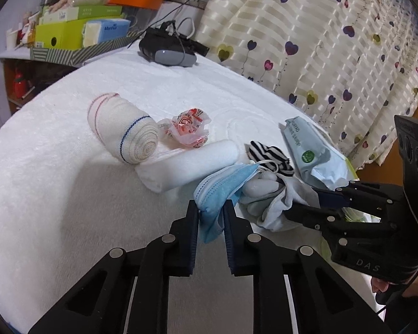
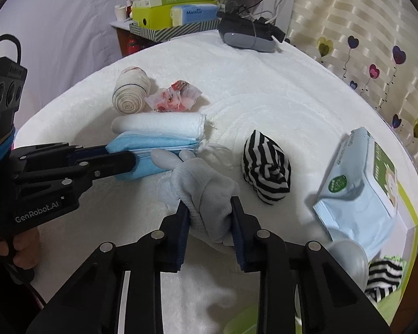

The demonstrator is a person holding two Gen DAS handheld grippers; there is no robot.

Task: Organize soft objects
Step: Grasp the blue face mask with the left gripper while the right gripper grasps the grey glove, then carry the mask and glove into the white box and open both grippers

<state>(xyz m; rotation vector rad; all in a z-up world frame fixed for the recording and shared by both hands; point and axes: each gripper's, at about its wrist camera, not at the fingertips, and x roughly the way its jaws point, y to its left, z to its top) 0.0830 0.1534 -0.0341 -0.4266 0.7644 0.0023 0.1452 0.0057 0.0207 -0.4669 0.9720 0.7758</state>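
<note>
On a white-covered counter (image 1: 55,194), the left gripper (image 1: 211,214) has its fingers pinched on a blue face mask (image 1: 220,186); the right gripper (image 2: 210,214) squeezes a grey glove (image 2: 206,192) just beside it, near centre. Each probably grips an edge to lift it clear for sorting.

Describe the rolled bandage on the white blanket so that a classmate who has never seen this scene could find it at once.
Start from the white blanket that covers the surface and look toward its far side. There a cream rolled bandage lies on its side beside a red-and-clear wrapper, just behind a rolled white towel. It alone shows a spiral end, a dark blue stripe and thin red lines.
</note>
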